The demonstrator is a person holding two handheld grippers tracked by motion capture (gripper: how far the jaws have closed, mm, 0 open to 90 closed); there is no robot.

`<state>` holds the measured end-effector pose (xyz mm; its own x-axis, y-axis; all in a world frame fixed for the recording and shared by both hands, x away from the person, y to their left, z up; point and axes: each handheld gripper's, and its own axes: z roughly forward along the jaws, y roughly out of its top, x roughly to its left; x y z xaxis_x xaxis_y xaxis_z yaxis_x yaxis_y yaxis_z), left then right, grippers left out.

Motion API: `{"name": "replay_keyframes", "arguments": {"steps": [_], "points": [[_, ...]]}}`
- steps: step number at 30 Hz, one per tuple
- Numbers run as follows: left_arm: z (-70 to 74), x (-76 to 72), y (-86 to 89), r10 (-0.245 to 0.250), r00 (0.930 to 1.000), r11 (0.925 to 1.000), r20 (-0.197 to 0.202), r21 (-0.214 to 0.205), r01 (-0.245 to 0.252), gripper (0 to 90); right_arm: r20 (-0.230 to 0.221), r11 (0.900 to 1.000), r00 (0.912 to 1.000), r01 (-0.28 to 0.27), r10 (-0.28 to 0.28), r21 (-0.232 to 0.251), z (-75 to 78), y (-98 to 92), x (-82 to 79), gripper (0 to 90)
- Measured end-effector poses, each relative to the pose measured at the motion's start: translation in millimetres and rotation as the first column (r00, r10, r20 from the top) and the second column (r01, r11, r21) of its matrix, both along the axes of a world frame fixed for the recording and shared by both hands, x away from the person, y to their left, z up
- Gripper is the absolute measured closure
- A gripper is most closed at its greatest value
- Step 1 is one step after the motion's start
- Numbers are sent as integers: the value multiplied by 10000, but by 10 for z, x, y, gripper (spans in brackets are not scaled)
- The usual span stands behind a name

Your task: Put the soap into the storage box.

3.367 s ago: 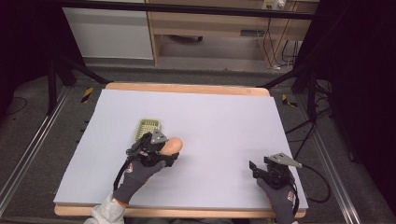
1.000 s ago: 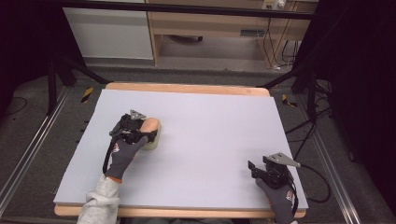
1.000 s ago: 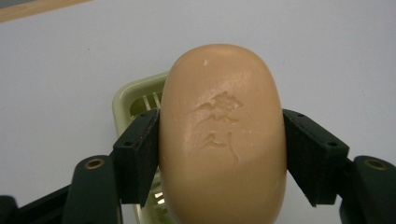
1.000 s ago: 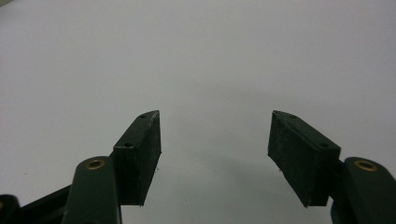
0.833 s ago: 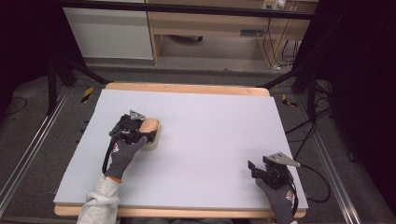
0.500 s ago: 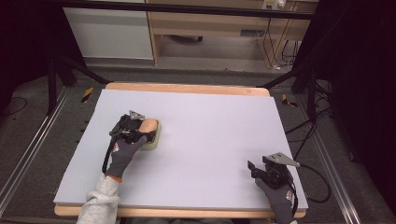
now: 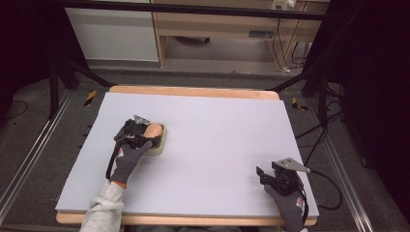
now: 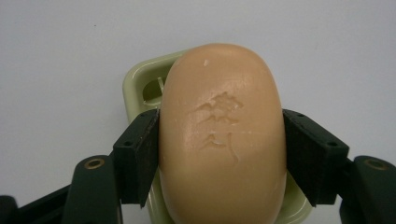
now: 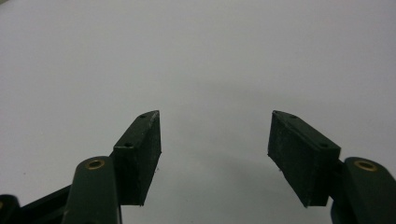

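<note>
Peach-coloured soap (image 8: 222, 135) sits pinched in my left gripper (image 7: 143, 136) over the green soap dish (image 8: 140, 86) at the table's left, so I judge release comes next, while my right gripper (image 9: 215, 156) idles wide, empty.

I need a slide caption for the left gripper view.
Left gripper shut on a peach soap bar over a green soap dish.

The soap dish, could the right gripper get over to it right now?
Probably yes, but awkwardly. Bare table lies between the open right gripper and the green soap dish. But the left gripper is there, clamped on the soap bar over the dish.
</note>
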<state>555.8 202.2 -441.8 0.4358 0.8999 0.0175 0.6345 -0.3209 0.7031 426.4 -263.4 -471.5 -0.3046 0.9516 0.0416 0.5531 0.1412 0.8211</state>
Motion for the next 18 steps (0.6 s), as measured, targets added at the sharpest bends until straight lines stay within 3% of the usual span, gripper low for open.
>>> {"name": "replay_keyframes", "arguments": {"steps": [18], "points": [[-71, 37, -13, 113, 9999, 9998, -74, 162, -111, 318, 3, 10000, 10000, 0, 0, -4, 0, -1, 1, 349]]}}
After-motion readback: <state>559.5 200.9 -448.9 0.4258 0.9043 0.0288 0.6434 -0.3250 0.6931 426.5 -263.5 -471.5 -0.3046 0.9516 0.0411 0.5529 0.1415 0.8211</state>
